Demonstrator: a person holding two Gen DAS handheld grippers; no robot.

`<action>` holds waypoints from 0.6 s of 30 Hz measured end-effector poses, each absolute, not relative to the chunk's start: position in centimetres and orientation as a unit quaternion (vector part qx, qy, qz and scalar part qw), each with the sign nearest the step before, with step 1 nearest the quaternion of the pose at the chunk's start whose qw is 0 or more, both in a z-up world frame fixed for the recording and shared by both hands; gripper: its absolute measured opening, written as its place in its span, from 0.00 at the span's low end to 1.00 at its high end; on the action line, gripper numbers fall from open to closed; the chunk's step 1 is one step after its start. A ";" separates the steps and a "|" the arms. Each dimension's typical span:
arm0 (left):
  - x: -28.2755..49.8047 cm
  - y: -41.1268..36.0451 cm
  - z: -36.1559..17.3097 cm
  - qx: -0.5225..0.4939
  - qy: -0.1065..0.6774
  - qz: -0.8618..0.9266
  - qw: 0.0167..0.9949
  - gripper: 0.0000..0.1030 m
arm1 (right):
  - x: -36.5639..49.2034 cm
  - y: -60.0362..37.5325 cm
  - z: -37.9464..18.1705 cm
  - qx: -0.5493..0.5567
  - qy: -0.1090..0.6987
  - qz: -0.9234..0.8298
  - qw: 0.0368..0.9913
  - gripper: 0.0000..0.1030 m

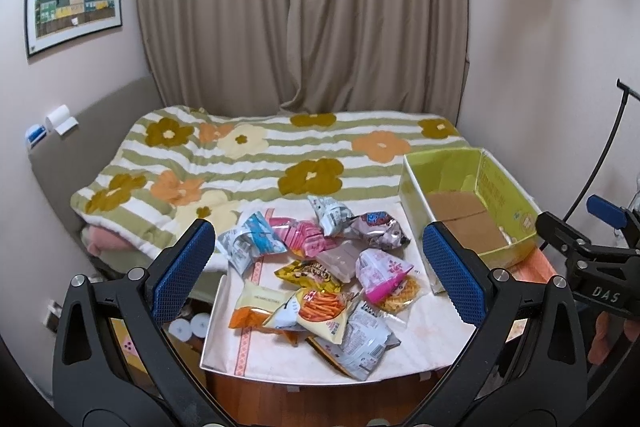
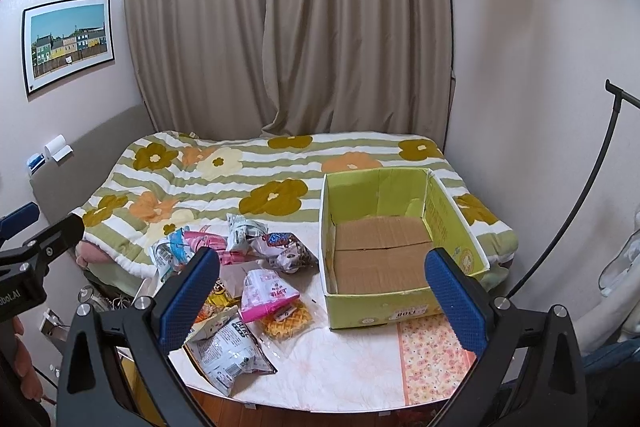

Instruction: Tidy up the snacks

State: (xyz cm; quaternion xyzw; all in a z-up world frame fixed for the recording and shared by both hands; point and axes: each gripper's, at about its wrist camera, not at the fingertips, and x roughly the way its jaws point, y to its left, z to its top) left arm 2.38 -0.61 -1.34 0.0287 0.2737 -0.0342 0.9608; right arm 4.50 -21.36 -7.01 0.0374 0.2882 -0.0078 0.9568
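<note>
Left tongs (image 1: 318, 267): apart, empty, above the snack pile (image 1: 316, 271).
Right tongs (image 2: 322, 301): apart, empty, facing the box (image 2: 452, 223).
Box: empty, right of the pile, ready for snacks.

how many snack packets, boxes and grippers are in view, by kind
snack packets: 11 showing, more may hide in the pile
cardboard box: 1, empty
grippers: 2, left gripper and right gripper, jaws open
total: 14

Left gripper (image 1: 320, 263) and right gripper (image 2: 322, 295) — both raised, jaws spread wide, nothing held.
</note>
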 end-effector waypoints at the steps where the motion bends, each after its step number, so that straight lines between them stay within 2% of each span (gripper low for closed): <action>1: 2.8 -0.4 -1.3 0.030 0.279 -0.033 0.959 1.00 | 4.7 -21.6 -7.0 0.039 0.294 -0.005 0.955 0.99; 8: 6.3 0.2 -3.5 0.042 0.345 -0.028 0.937 1.00 | 6.9 -22.0 -11.5 0.036 0.383 0.052 0.922 0.99; 18: 11.9 -1.5 -13.3 0.093 0.482 -0.088 0.867 1.00 | 10.2 -19.6 -22.6 0.092 0.522 0.129 0.838 0.99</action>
